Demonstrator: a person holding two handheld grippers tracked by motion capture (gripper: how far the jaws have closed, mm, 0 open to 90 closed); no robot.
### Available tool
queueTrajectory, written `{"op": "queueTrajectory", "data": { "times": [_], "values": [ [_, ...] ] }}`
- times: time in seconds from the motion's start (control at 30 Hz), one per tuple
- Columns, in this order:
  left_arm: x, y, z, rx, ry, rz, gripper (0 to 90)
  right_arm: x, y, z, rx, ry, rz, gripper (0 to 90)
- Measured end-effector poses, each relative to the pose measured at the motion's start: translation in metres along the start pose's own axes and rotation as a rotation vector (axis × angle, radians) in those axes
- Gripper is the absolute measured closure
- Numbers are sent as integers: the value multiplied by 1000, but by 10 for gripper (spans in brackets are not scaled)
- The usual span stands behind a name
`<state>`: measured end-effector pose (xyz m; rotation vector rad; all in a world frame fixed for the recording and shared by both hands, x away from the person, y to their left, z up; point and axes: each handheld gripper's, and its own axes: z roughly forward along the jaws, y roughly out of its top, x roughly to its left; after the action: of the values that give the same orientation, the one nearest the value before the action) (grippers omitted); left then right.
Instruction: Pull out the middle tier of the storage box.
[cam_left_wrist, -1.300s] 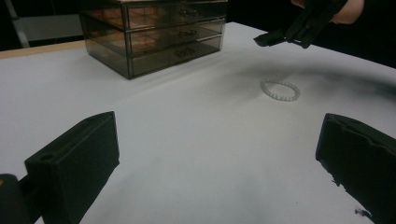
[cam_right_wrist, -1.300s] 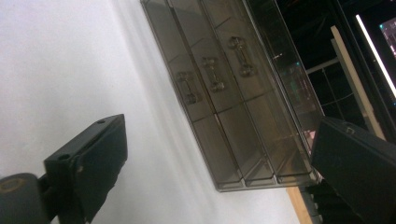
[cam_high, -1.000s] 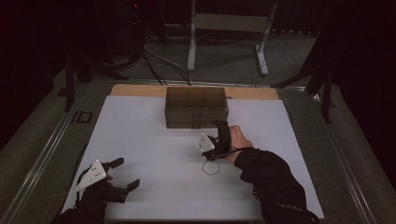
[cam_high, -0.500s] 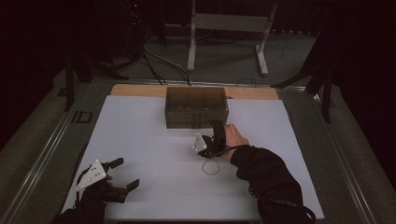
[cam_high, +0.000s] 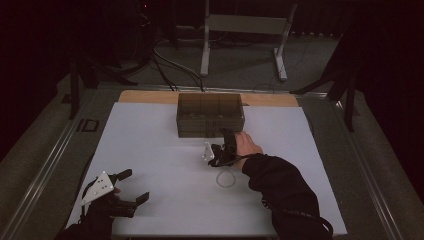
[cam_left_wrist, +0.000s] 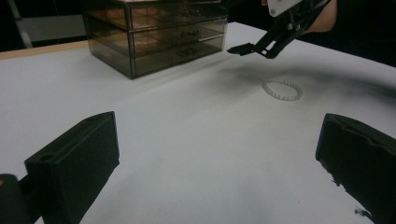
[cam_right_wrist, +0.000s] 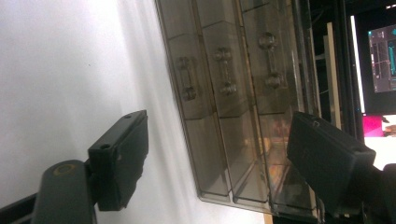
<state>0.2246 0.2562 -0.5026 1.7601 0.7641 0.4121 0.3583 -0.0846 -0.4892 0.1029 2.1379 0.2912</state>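
A smoky clear drawer box (cam_high: 210, 114) with three drawers stands at the far middle of the white table (cam_high: 150, 145). My right gripper (cam_high: 223, 141) hovers just in front of it, turned on its side. Its jaws have just been closing but still stand apart with nothing between them. In the right gripper view (cam_right_wrist: 217, 144) they face the drawer fronts (cam_right_wrist: 224, 93) and their handles (cam_right_wrist: 223, 70). A pale bead bracelet (cam_high: 226, 179) lies flat on the table, below that hand. My left gripper (cam_high: 134, 185) rests open and empty at the near left, looking toward the bracelet (cam_left_wrist: 282, 89) and the box (cam_left_wrist: 159, 37).
A wooden strip (cam_high: 145, 96) borders the table's far edge, and metal rails (cam_high: 47, 170) run along its sides. Beyond it are a metal stand (cam_high: 245, 30) and floor cables (cam_high: 170, 62). A lit screen (cam_right_wrist: 383, 46) shows behind the box.
The right gripper has edged slightly left, closer to the drawer box's front. The left gripper and the bracelet have stayed where they were.
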Motion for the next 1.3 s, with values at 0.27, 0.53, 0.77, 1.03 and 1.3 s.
{"op": "queueTrajectory", "data": {
  "times": [0.27, 0.53, 0.77, 1.03, 1.3],
  "values": [
    [1, 0, -1, -5, 0, -3, 10, 5, 6, 8, 28, -25, -43, 321],
    [0, 0, 0, -4, -4, 0, 10, 9, 11, 17, 57, -47, -63, 397],
    [1, 0, 0, -3, -6, -1, 10, 12, 16, 25, 78, -108, -109, 501],
    [1, 0, 0, -7, -12, -2, 10, 14, 16, 37, 114, -143, -152, 645],
    [1, 0, 0, -4, -16, -8, 10, 14, 16, 46, 144, -160, -171, 718]
  ]
}}
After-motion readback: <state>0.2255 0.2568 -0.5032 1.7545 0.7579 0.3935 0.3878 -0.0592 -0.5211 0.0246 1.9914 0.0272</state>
